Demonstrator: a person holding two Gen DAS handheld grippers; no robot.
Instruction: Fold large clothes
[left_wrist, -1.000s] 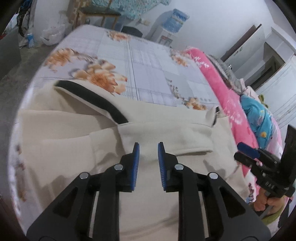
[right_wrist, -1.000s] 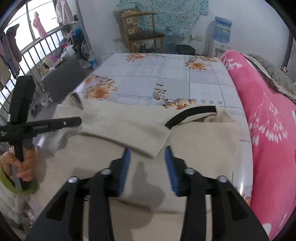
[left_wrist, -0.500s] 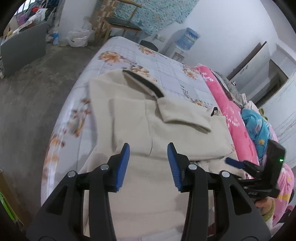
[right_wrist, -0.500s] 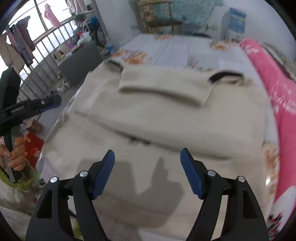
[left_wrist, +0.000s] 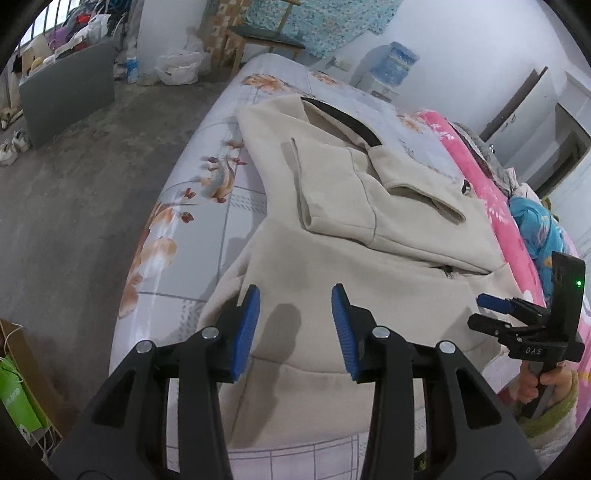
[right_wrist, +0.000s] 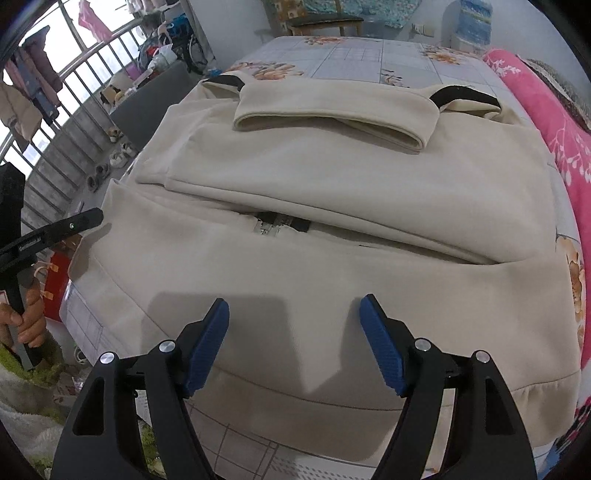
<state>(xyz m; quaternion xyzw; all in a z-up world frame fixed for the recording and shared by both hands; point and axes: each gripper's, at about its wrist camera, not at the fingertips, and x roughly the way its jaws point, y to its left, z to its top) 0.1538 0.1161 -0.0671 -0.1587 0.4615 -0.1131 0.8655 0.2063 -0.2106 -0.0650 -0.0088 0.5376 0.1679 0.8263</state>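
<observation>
Hand-held gripper (left_wrist: 295, 328): black frame, blue ribbed pads, silver screws.

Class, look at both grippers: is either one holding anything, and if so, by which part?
Nothing is held. The left gripper and right gripper are both open above the beige garment.

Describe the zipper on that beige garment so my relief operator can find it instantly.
Start at the flowered table, where the big beige garment lies spread. Across its middle runs the edge of a folded-over layer; the zipper peeks out beneath it, ahead of the open right gripper. It is a short dark strip with silvery metal, unlike the black cuffs at the far corners.
</observation>
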